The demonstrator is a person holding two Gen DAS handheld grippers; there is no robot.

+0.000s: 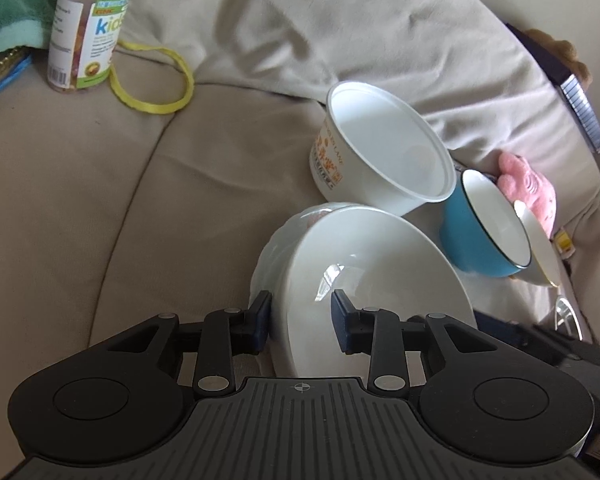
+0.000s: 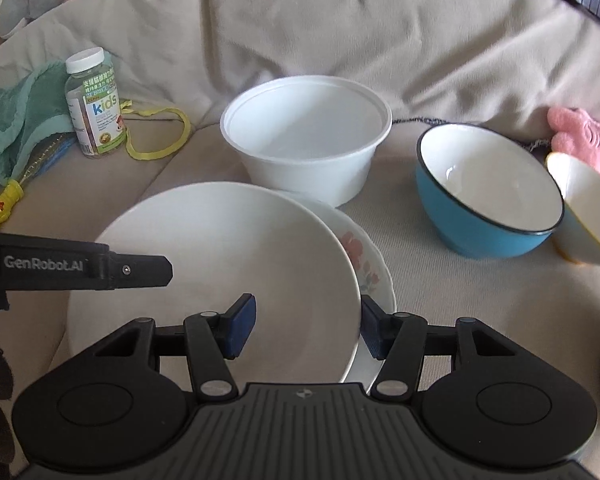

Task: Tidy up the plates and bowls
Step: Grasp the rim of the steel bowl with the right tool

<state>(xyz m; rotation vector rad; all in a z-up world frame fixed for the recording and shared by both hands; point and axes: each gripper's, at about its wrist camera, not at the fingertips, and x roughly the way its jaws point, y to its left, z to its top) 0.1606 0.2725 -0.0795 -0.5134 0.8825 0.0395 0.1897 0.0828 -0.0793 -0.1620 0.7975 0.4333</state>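
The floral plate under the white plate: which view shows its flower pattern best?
The right wrist view: the floral plate shows its pink flowers beside the white plate. The left wrist view shows only its edge.

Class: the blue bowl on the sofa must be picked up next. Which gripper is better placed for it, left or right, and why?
Probably the right gripper: the blue bowl lies off to its right. The left gripper straddles the white plate's far rim, with the plate between it and the bowl.
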